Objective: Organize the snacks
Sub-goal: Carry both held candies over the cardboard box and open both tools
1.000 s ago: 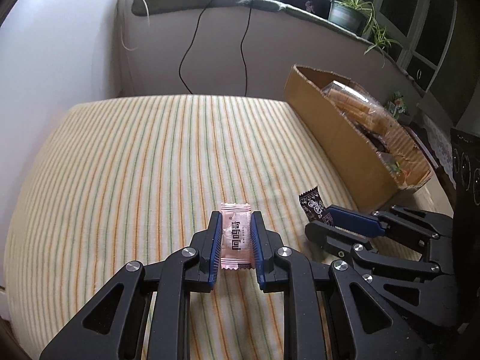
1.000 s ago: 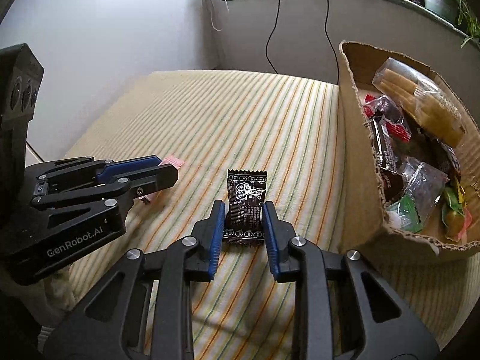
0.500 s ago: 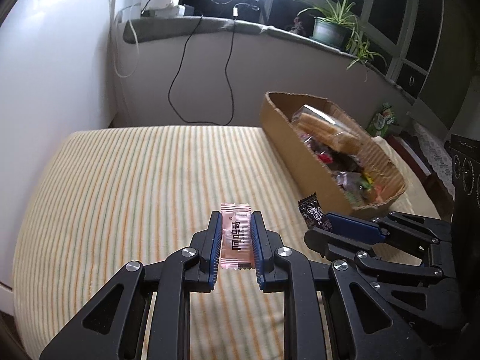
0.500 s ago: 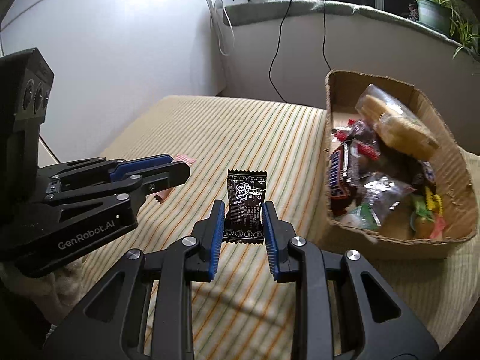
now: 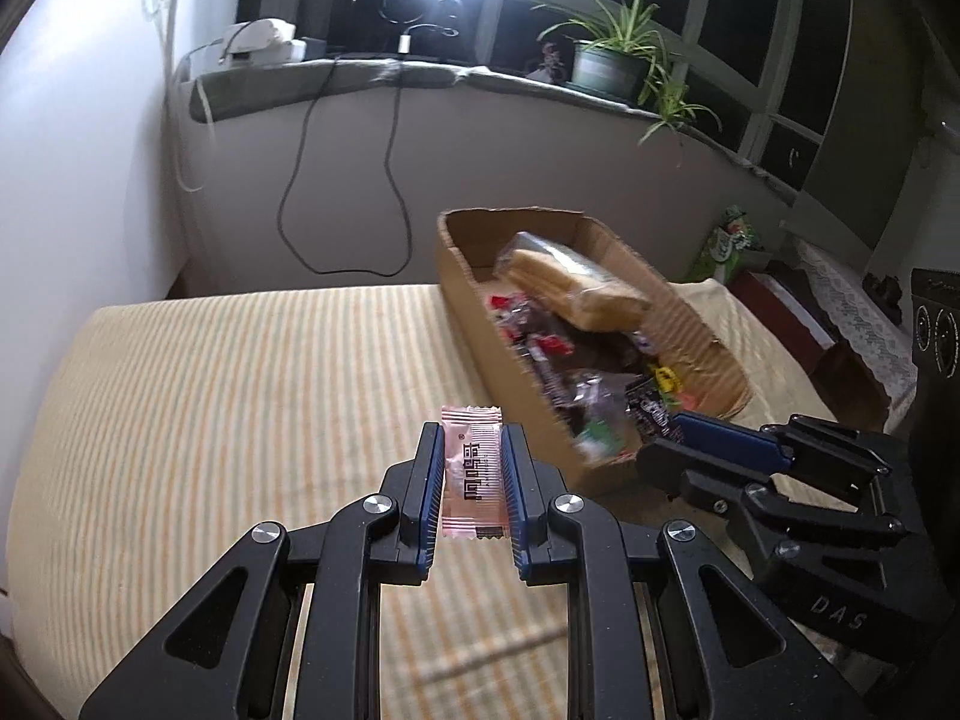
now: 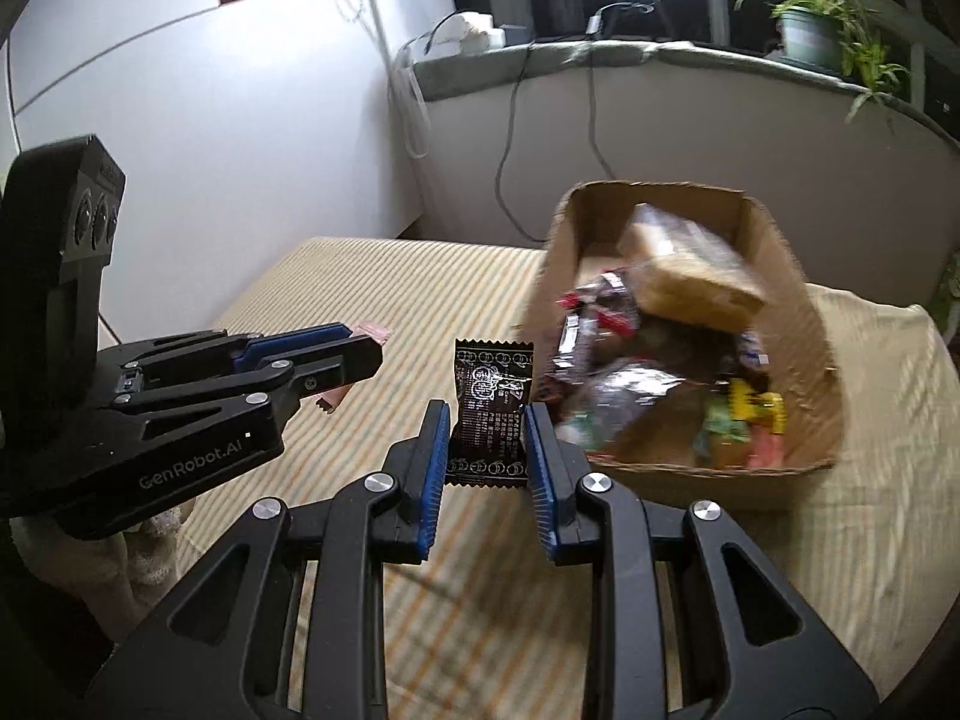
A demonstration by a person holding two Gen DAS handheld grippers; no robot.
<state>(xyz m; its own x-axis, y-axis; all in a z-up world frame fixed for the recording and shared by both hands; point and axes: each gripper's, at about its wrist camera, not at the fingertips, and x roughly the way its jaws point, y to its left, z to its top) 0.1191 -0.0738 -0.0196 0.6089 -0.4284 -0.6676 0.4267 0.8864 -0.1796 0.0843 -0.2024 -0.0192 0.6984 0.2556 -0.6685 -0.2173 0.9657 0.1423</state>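
Left wrist: left claw (image 5: 471,474) grips pink packet (image 5: 472,473); right claw (image 6: 487,441) grips black packet (image 6: 491,414).

Surface: a bed (image 5: 228,396) covered by a cream sheet with thin orange and green stripes, running from under both claws back to the wall.
On it: one open cardboard box (image 5: 480,324), long and shallow, with torn rims.
Box seen from the left claw (image 5: 471,483): ahead and to its right, near corner just beside the right claw (image 6: 487,438).
Box seen from the right claw: ahead and slightly right (image 6: 798,300), its near wall close in front.
Box contents: mixed wrapped snacks, blurred.
Beyond the box, right: a plain cream cover (image 6: 888,396) lies over the bed.
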